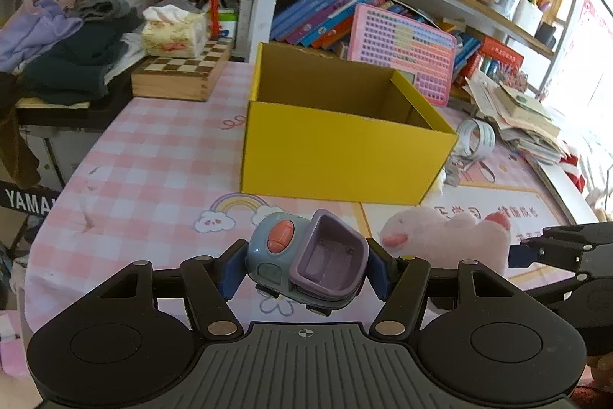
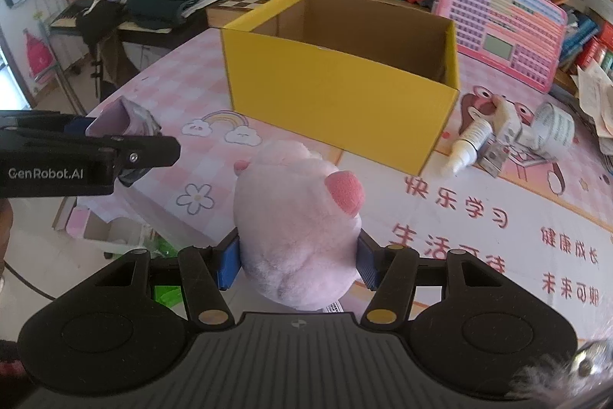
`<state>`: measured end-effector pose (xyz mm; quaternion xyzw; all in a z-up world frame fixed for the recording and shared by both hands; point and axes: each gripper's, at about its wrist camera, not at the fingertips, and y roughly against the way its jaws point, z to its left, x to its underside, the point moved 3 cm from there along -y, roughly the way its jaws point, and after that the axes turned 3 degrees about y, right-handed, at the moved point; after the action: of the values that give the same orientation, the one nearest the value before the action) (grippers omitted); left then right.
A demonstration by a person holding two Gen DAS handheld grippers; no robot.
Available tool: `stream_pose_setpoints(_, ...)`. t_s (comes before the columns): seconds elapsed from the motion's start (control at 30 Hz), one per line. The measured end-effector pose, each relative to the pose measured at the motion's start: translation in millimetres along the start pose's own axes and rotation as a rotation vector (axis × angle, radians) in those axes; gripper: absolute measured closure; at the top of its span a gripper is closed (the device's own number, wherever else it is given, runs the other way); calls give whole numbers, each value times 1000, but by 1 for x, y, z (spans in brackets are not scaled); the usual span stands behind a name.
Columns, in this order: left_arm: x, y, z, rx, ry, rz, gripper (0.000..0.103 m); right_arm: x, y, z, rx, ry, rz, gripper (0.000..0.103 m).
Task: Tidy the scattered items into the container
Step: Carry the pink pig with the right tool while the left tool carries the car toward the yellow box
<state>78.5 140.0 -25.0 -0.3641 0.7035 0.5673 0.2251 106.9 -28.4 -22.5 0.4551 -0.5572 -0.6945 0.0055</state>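
My left gripper (image 1: 304,269) is shut on a blue toy truck (image 1: 302,259) with a purple bucket and an orange knob, held off the pink checked tablecloth. My right gripper (image 2: 297,261) is shut on a pink plush pig (image 2: 299,225), its blue pads pressed into both sides. The yellow cardboard box (image 1: 345,156) stands open-topped just beyond both toys, also seen as the yellow box (image 2: 337,91) in the right wrist view; what lies inside is hidden. The pig (image 1: 448,240) shows to the right of the truck, and the left gripper (image 2: 115,140) with the truck's bucket shows at the left.
A white bottle (image 2: 469,144), a roll of tape (image 2: 551,129) and a small metal item (image 2: 494,156) lie right of the box. A pink keyboard toy (image 1: 402,52), books, a chessboard box (image 1: 184,71), a tissue pack and piled clothes (image 1: 76,45) ring the back.
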Motion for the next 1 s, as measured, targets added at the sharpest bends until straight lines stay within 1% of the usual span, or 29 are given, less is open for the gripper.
stream_pose_setpoints(0.23, -12, 3, 7, -10, 15, -35, 40, -14, -2, 5, -13, 34, -16, 46)
stream_pose_setpoints(0.43, -26, 3, 5, -9, 8, -63, 40, -29, 3, 3, -16, 45, -49, 46)
stream_pose_setpoints(0.7, -52, -5, -6, 8, -7, -104, 40, -57, 8, -15, -23, 36, -102, 46)
stream_pose_setpoints(1.0, -88, -20, -19, 7, -26, -144, 40, -93, 6, -41, -43, 47, -152, 46)
